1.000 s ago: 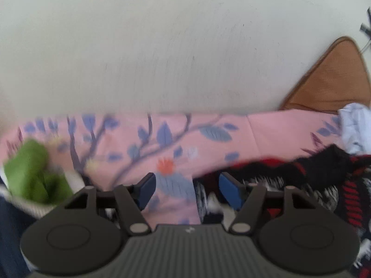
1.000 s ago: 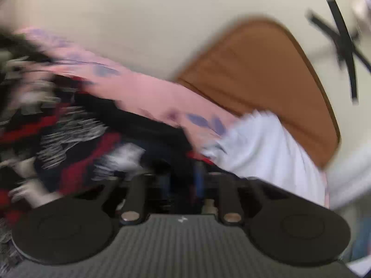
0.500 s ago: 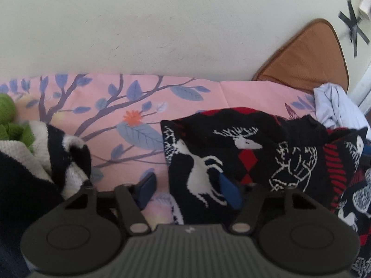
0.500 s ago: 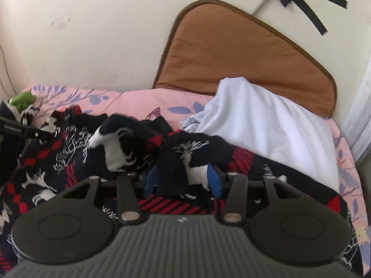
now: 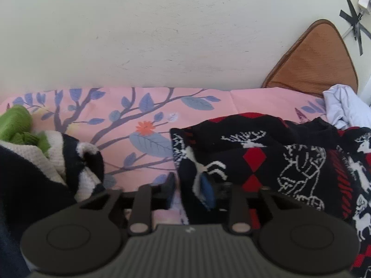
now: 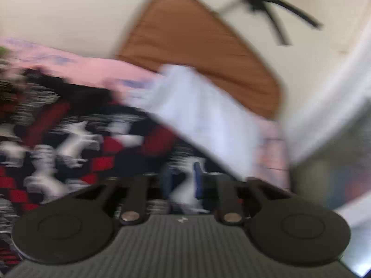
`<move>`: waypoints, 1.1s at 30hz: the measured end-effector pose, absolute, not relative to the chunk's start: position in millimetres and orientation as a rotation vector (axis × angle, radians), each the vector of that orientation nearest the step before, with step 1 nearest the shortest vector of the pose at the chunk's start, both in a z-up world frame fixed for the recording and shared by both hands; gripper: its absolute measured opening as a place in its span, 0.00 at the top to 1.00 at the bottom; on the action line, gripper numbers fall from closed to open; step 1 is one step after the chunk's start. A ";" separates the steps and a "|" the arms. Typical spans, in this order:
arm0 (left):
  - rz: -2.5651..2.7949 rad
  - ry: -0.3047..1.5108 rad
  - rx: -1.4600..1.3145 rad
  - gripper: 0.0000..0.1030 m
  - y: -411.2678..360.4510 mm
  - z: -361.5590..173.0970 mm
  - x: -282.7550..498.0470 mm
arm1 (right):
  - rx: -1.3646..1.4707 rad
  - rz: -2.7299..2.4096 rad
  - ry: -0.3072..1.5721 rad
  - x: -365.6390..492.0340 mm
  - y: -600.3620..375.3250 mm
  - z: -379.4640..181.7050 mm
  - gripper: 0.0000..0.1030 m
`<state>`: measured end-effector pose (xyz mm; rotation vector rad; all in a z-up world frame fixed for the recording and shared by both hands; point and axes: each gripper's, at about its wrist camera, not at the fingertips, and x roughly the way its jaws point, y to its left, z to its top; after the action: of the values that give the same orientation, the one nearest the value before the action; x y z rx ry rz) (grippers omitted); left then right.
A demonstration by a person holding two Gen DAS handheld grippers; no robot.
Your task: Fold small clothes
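Note:
A black sweater with red diamonds and white reindeer (image 5: 266, 157) lies crumpled on a pink floral sheet (image 5: 143, 115). My left gripper (image 5: 189, 188) is low over the sweater's left edge. Its jaws are closing with that edge between the blue pads, and a sliver of sheet still shows beside the left finger. The right wrist view is blurred by motion. There my right gripper (image 6: 182, 180) hovers over the sweater (image 6: 92, 143) near its right side. Its jaws are opening, and patterned knit shows between the pads without being pinched.
A pale white garment (image 5: 345, 108) (image 6: 204, 118) lies over the sweater's far right part. A brown cushion (image 5: 313, 62) (image 6: 197, 46) leans on the cream wall behind. A heap of green, cream and black knitwear (image 5: 46, 153) sits at the left.
The left gripper dropped to the sweater's left edge and its jaws narrowed around it. The right gripper's jaws widened off the fold between them, and it swung to the right.

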<state>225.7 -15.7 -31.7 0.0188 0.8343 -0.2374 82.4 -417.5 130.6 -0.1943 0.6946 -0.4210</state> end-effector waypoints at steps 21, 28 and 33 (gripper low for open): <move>-0.198 0.683 -0.071 0.47 -17.8 -50.7 194.4 | 0.035 -0.087 0.643 249.2 -365.5 85.2 0.33; -0.142 0.659 0.006 0.35 -29.3 -48.7 192.6 | 0.071 -0.195 0.474 232.5 -371.7 100.4 0.86; -0.143 0.664 -0.026 0.33 -23.4 -48.6 192.8 | 0.095 -0.220 0.526 228.0 -366.5 91.9 0.72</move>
<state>192.8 -23.4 -48.6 -0.0257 0.6636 -0.1426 228.0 -366.5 91.9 0.0951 0.5258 -0.2202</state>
